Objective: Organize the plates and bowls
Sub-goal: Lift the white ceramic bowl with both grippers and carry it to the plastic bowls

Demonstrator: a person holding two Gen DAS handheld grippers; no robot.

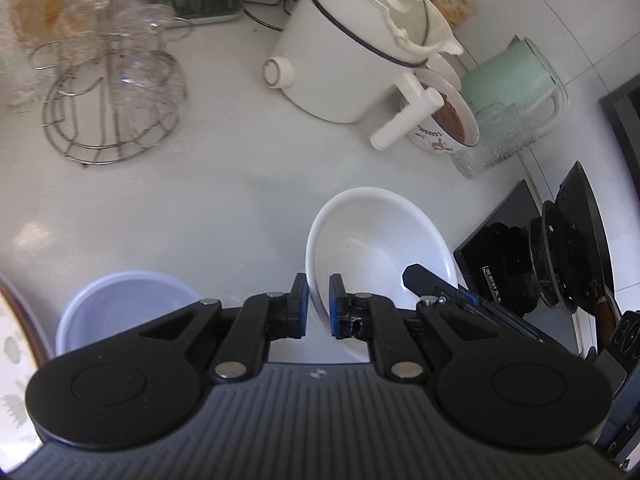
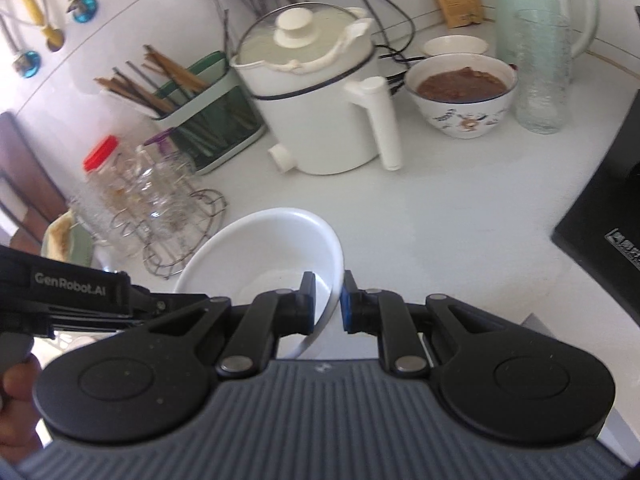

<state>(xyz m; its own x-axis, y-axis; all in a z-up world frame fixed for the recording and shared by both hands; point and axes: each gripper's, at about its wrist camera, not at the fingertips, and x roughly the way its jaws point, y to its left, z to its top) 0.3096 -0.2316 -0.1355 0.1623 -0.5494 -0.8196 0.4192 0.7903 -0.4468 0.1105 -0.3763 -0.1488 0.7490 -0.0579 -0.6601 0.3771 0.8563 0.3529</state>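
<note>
A white bowl is held tilted above the white counter by both grippers. My left gripper is shut on its left rim, one finger inside and one outside. My right gripper is shut on its right rim; the bowl also shows in the right wrist view. The right gripper's finger shows inside the bowl in the left wrist view. A pale lilac bowl sits on the counter below left of the left gripper.
A white electric pot, a patterned bowl of brown food, a ribbed glass and a mint jug stand at the back. A wire rack of glasses is at left, a chopstick holder behind it, a black cooktop at right.
</note>
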